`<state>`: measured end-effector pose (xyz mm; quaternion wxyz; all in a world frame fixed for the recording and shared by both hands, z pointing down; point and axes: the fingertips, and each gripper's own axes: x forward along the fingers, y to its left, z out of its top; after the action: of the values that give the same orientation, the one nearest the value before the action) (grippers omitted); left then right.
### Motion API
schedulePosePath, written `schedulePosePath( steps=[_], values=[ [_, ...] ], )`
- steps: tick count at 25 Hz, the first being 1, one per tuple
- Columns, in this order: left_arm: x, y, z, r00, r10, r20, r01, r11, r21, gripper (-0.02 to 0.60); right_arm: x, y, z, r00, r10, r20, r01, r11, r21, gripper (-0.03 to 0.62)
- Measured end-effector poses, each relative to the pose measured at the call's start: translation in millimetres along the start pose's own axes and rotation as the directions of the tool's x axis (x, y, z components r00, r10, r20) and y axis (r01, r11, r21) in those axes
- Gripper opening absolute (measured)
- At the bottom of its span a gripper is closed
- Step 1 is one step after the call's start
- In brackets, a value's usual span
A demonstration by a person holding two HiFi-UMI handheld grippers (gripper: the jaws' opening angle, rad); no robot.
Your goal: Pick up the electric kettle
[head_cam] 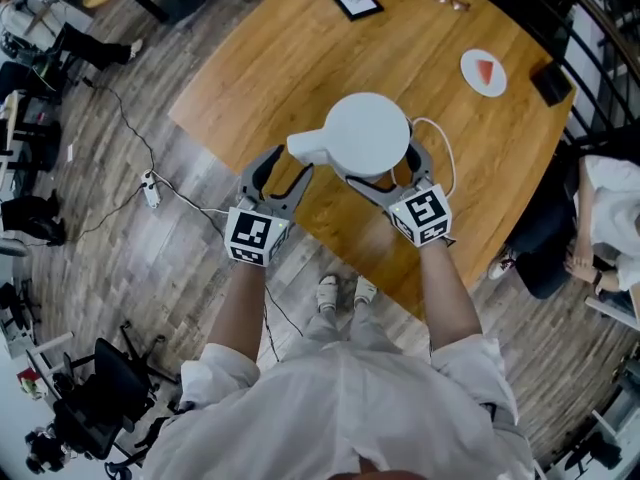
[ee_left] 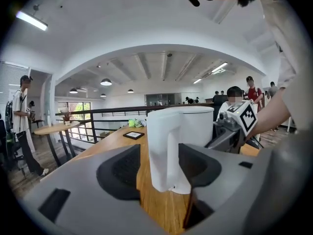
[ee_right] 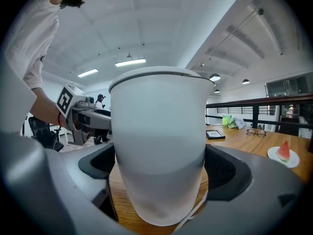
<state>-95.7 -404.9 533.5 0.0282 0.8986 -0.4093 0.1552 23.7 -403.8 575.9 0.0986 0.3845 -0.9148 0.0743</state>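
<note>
Two grippers are at the white kettle (head_cam: 368, 133). My right gripper (head_cam: 385, 175) is clamped on its round body. My left gripper (head_cam: 290, 164) has its jaws apart around the handle. The kettle is at the near side of the wooden table (head_cam: 290, 58). Farther off lie a small frame (head_cam: 355, 0), glasses (head_cam: 448, 0) and a plate (head_cam: 483, 72) with watermelon. The plank floor (head_cam: 130, 258) lies around the table, and a black railing (ee_left: 98, 112) runs behind it.

Bright, even light from ceiling strips (ee_right: 129, 62); soft shadows; fisheye bending, dark corners in gripper views; near jaws seemingly blurred
</note>
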Motion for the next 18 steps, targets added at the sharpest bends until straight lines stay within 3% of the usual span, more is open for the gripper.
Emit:
schedulePosePath(
  steps=[7, 18],
  values=[
    [28, -2, -2, 0.999, 0.031, -0.026, -0.028, 0.997, 0.078, 0.203, 1, -1, 0, 1.000, 0.003, 0.000, -0.003, 1.000, 0.007, 0.566],
    [42, -4, 1, 0.999, 0.030, -0.015, -0.028, 0.996, 0.082, 0.161, -1, -1, 1, 1.000, 0.012, 0.006, -0.012, 1.000, 0.004, 0.566]
  ],
)
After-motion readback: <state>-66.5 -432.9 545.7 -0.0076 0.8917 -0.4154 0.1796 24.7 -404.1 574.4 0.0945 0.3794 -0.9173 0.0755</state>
